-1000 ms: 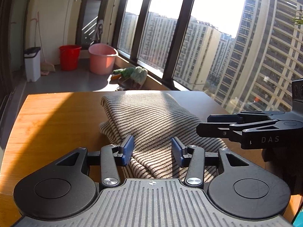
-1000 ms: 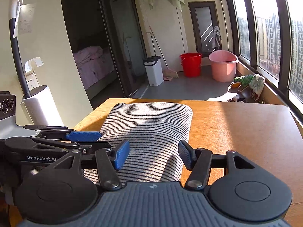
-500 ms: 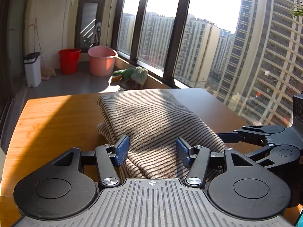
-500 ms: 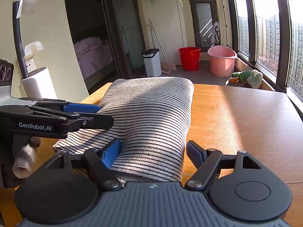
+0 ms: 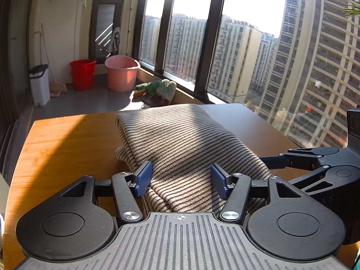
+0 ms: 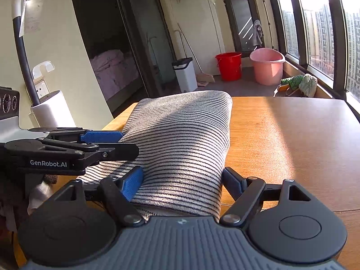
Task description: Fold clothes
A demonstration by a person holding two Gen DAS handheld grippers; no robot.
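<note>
A folded beige garment with thin dark stripes [image 5: 180, 144] lies lengthwise on the wooden table [image 5: 63, 144]; it also shows in the right wrist view [image 6: 186, 139]. My left gripper [image 5: 180, 180] is open, its blue pads either side of the garment's near left end. My right gripper [image 6: 183, 181] is open, its pads either side of the near right end. Each gripper shows in the other's view: the right one [image 5: 292, 159] at the garment's right edge, the left one [image 6: 108, 141] at its left edge.
The table's far edge [image 5: 90, 114] and right edge [image 5: 270, 123] border a balcony floor with a red bucket [image 5: 82, 74], a pink tub [image 5: 121, 73] and a white bin [image 5: 39, 85]. A white cylinder [image 6: 52, 110] stands left of the table. Windows run along the right.
Both grippers have moved down and forward onto the near end of the garment, whose near end now lies between both pairs of pads. Both stay open.
</note>
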